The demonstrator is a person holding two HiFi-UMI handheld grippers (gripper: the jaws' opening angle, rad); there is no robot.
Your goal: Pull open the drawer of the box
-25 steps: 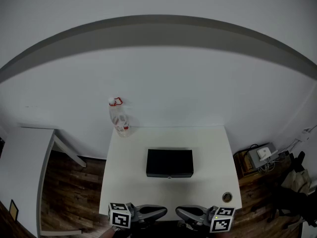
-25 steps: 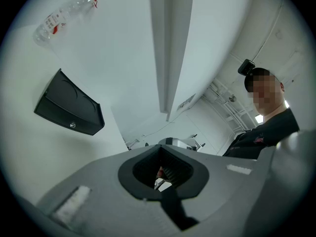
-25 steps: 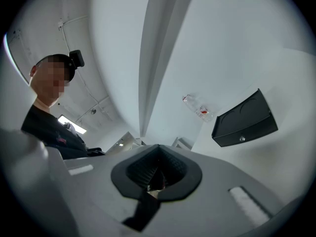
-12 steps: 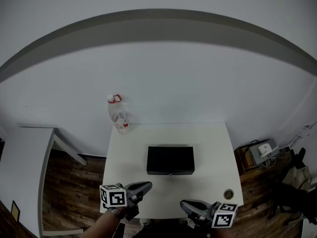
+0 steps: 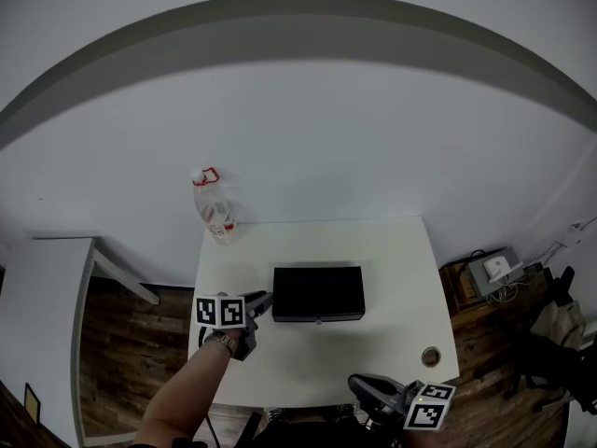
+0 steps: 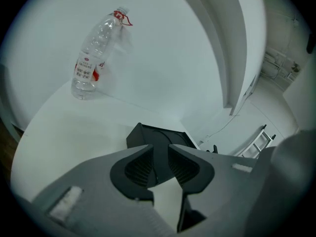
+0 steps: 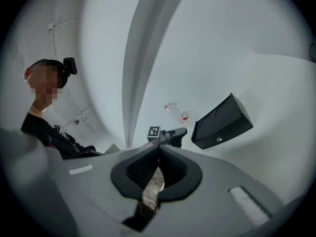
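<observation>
**Head view.**
- Box (image 5: 318, 293): black, at the middle of the table (image 5: 401, 250). Its long axis runs left to right, and the drawer front with its knob (image 5: 319, 321) faces me.
- Left gripper (image 5: 258, 303): just beside the box's left end, probably to brace it against the pull. I cannot tell whether it touches.
- Right gripper (image 5: 362, 385): at the table's near edge, well apart from the box, likely waiting its turn at the knob.
- Bottle (image 5: 213, 208): stands at the far left corner.

**Left gripper view.** My jaws have just been opening and stand apart. Nothing is pressed between them; the box's corner shows beyond the gap.

**Right gripper view.** My jaws are closed together, with nothing in them. The box lies ahead to the right, knob face turned my way.
</observation>
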